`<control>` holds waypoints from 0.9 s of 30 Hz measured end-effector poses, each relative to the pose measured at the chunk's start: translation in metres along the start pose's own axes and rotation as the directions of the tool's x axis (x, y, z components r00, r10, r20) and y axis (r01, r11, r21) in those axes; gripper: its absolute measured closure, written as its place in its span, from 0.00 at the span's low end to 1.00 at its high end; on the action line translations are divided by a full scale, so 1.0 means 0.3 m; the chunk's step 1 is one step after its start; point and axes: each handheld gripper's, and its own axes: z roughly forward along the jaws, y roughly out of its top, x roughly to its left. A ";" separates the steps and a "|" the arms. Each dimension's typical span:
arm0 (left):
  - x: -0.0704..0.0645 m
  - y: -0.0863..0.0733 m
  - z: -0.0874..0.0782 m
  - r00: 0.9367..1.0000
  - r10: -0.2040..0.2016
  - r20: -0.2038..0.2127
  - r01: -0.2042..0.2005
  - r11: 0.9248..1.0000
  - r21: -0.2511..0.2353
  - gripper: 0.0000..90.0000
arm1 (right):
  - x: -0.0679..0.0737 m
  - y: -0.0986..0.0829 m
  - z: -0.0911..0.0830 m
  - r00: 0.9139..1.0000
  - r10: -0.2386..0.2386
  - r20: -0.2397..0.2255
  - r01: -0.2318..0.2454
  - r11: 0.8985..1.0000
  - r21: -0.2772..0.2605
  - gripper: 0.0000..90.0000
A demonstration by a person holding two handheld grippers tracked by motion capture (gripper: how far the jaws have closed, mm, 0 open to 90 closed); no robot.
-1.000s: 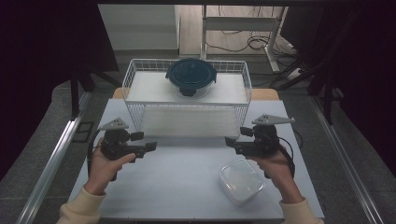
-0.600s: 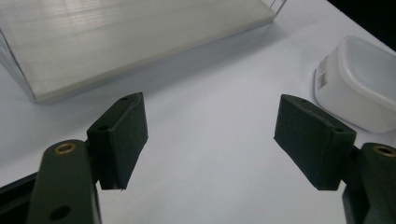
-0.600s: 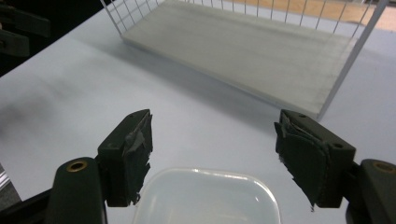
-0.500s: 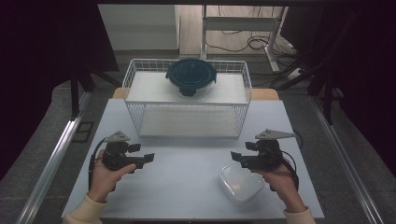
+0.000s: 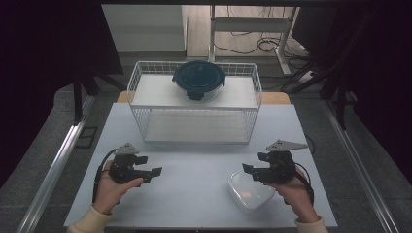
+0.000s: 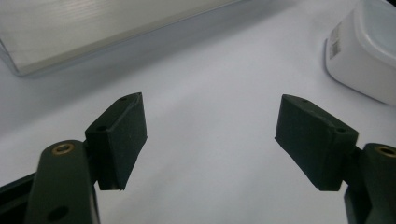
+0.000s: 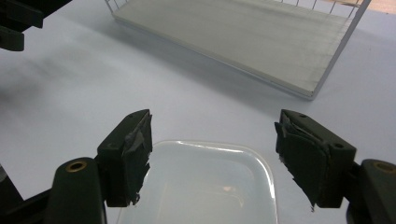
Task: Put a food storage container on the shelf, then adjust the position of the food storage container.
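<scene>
Little of the work looks done yet, judging by how things lie. The clear plastic food container [image 5: 250, 189] sits on the pale table [image 5: 194, 194] in front of the white wire rack [image 5: 194, 108], toward the rack's right end and well apart from it, and nothing grips it. The right gripper [image 5: 248, 169] hovers just over the container's near-rack edge with its jaws spread wide; in the right gripper view the container [image 7: 201, 186] lies between and just beyond the two black pads [image 7: 128, 156], neither of which touches it. The left gripper [image 5: 154, 171] is held in front of the rack's left end, also with its jaws apart and holding nothing; its own view shows bare tabletop between the pads and the container [image 6: 366, 51] off at the upper right corner (a label is stuck on its side).

On top of the rack, near the middle, rests a round glass container with a dark blue lid [image 5: 198, 80]; the rack's lower shelf [image 7: 243, 37] is bare.

What seems to be left is nearly everything: closing on the clear container, lifting it, and setting it wherever it belongs, most likely on the rack. The right gripper is the one placed to begin, since its jaws already bracket the container.
</scene>
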 end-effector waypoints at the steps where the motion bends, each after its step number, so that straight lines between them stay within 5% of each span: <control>1: 0.000 -0.001 0.001 1.000 0.000 0.001 0.000 1.000 0.001 0.27 | 0.000 0.000 0.000 1.000 0.000 0.000 0.000 1.000 0.000 0.30; 18: -0.027 -0.035 -0.041 1.000 -0.008 -0.006 0.008 1.000 -0.010 0.25 | -0.010 -0.065 -0.066 0.999 0.032 0.031 -0.033 0.999 0.019 0.35; 27: -0.024 -0.050 -0.048 1.000 -0.018 -0.006 0.018 1.000 -0.004 0.25 | -0.013 -0.143 -0.151 0.998 0.031 0.060 -0.034 0.998 0.059 0.58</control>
